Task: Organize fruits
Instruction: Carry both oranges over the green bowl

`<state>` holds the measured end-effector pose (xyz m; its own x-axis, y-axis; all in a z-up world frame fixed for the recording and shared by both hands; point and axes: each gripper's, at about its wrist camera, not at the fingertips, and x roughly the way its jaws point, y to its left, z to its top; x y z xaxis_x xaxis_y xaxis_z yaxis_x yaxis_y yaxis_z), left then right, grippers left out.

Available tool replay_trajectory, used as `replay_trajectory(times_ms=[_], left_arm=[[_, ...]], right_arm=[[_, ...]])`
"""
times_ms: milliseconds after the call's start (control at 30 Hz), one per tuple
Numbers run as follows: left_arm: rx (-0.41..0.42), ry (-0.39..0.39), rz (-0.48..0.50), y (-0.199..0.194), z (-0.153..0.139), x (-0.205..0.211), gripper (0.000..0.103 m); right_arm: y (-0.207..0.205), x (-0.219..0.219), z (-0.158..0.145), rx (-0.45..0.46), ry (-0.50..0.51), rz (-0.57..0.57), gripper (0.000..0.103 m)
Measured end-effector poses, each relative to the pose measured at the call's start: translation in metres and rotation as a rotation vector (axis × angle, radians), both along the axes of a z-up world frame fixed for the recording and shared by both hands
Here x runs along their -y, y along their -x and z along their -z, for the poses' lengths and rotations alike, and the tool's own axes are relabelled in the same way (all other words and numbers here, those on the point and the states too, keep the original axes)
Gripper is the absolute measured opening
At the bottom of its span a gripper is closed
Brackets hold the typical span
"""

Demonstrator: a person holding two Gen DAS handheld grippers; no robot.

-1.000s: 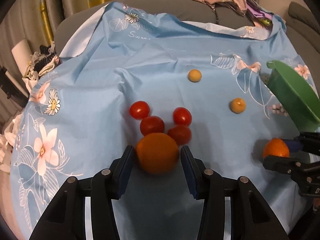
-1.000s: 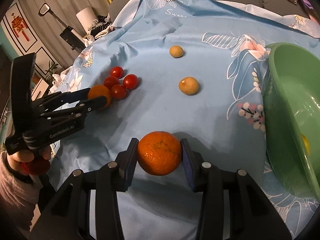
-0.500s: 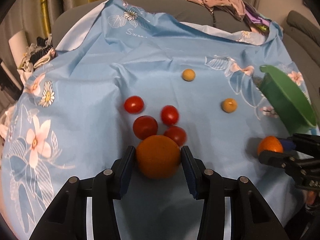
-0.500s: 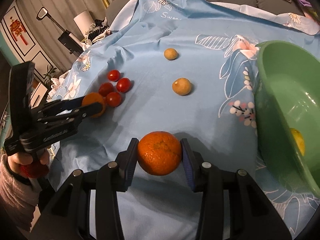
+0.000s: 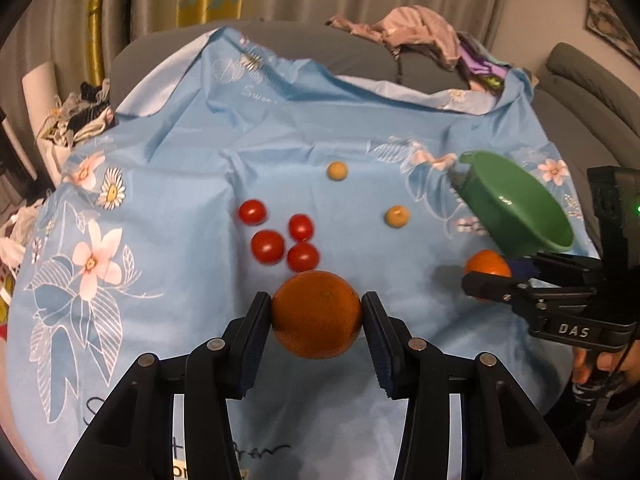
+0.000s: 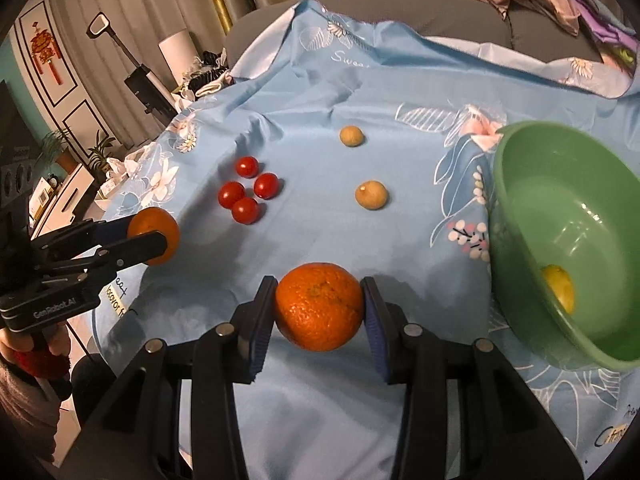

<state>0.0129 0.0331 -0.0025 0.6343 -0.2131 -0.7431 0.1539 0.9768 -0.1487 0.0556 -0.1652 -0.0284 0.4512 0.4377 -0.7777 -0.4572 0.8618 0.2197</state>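
Left gripper [image 5: 317, 314]: clamped on a dull orange [image 5: 316, 314], held clear of the blue floral sheet [image 5: 168, 184], just near of four cherry tomatoes [image 5: 267, 246].

Right gripper [image 6: 319, 307]: clamped on a bright mandarin [image 6: 319, 306], held above the sheet, left of the green bowl [image 6: 520, 208].

Green bowl: far right, tilted, resting on soft cloth; one yellow fruit [image 6: 559, 288] inside.

Loose items: two tan round fruits [image 6: 371, 195] mid-sheet, well apart.

Risks: round fruit held only at its sides may roll out of the pads if either wrist tips; a drop onto the sloping sheet would likely run off the edge; a knock to the rim could tip the bowl; both grippers converging on the bowl could collide.
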Motion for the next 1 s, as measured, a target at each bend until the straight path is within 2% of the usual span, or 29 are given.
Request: replay_trajectory(times_ms=[433,1000], left_arm=[[0.039,-0.016,0.068,0.014,-0.02,0.029,0.046],[0.068,-0.048,0.116,0.018,-0.035,0.058,0.046]], right_arm=[[0.022,0.016,-0.029,0.094,-0.017,0.021,0.043],[0.033,0.04,-0.044,0.179,-0.025,0.075,0.043]])
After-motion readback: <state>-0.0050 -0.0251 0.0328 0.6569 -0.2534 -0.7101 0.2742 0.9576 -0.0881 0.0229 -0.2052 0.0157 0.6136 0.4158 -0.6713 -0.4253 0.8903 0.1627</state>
